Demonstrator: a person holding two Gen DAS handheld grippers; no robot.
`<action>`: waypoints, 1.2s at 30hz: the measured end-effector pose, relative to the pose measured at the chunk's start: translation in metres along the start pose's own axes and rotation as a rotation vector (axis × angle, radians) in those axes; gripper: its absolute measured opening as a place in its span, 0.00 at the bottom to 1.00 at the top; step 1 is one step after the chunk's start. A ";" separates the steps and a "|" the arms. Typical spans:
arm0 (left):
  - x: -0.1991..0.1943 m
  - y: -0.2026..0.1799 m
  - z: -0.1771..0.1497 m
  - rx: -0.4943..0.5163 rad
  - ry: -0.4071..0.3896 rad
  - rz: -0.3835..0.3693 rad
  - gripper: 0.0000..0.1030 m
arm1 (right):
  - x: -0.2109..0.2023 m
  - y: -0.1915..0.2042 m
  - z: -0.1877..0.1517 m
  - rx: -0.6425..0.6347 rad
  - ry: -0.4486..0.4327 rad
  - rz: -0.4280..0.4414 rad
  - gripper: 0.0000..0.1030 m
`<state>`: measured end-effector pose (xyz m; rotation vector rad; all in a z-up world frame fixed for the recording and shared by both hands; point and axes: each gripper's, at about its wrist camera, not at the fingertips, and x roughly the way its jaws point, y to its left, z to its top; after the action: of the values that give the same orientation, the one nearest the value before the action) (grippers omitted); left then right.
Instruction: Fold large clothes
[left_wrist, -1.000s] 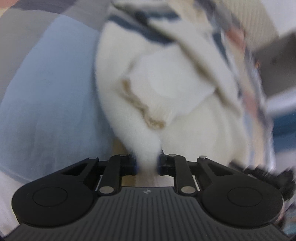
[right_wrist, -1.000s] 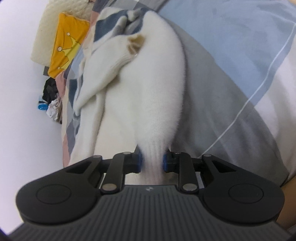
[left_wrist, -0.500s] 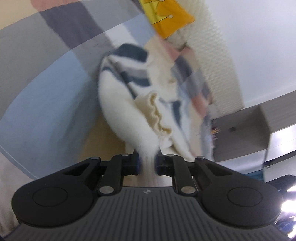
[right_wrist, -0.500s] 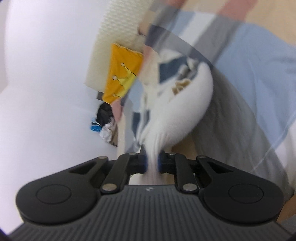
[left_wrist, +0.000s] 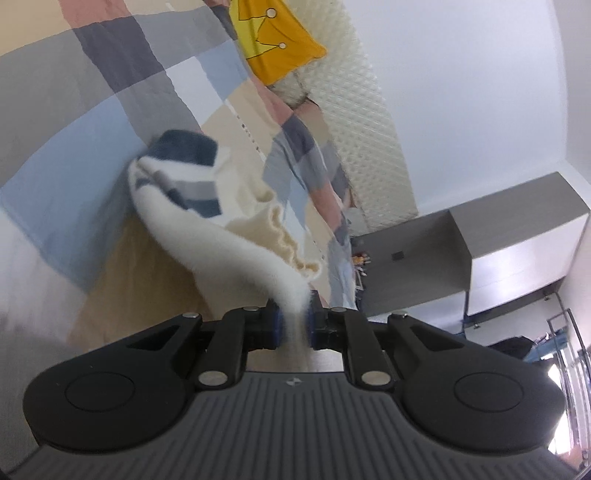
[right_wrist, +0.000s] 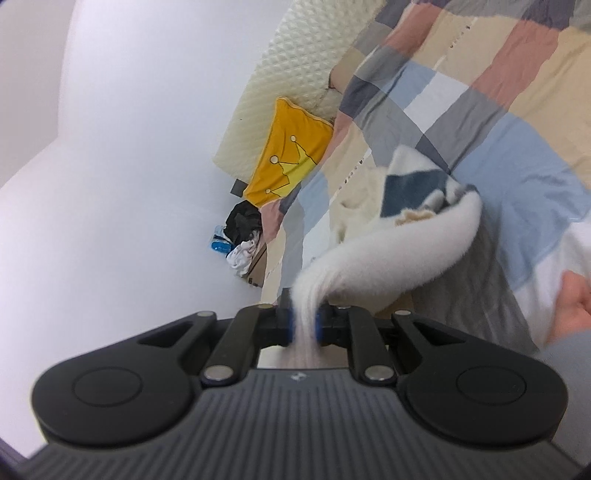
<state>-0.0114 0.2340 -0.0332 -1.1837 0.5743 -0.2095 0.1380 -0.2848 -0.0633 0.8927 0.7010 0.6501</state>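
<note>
Pinching the same fuzzy white sweater (left_wrist: 221, 236) between nearly closed jaws, left gripper (left_wrist: 293, 325) and right gripper (right_wrist: 304, 325) hold its near edge up off the patchwork bedspread (left_wrist: 92, 110), its navy-striped far end sagging toward the yellow crown pillow (right_wrist: 291, 166) by the quilted headboard (left_wrist: 365, 122).

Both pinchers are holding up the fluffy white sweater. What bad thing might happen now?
The left gripper and right gripper each pinch only a thin edge of the sweater, so the fuzzy knit might slip out. Most of it still hangs bunched toward the checked bedspread, so it could land crumpled instead of flat. Pulling the two grips apart might stretch the knit.
</note>
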 end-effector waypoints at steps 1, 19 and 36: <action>-0.006 0.000 -0.008 0.000 0.002 -0.003 0.14 | -0.009 0.004 -0.004 -0.012 0.000 -0.002 0.14; 0.127 -0.017 0.080 -0.038 -0.150 0.018 0.13 | 0.077 -0.035 0.062 0.209 -0.165 -0.033 0.14; 0.273 0.066 0.194 -0.015 -0.250 0.102 0.10 | 0.271 -0.099 0.149 0.197 -0.165 -0.125 0.14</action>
<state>0.3106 0.2950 -0.1295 -1.1711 0.4155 0.0303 0.4373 -0.1967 -0.1546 1.0623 0.6738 0.3957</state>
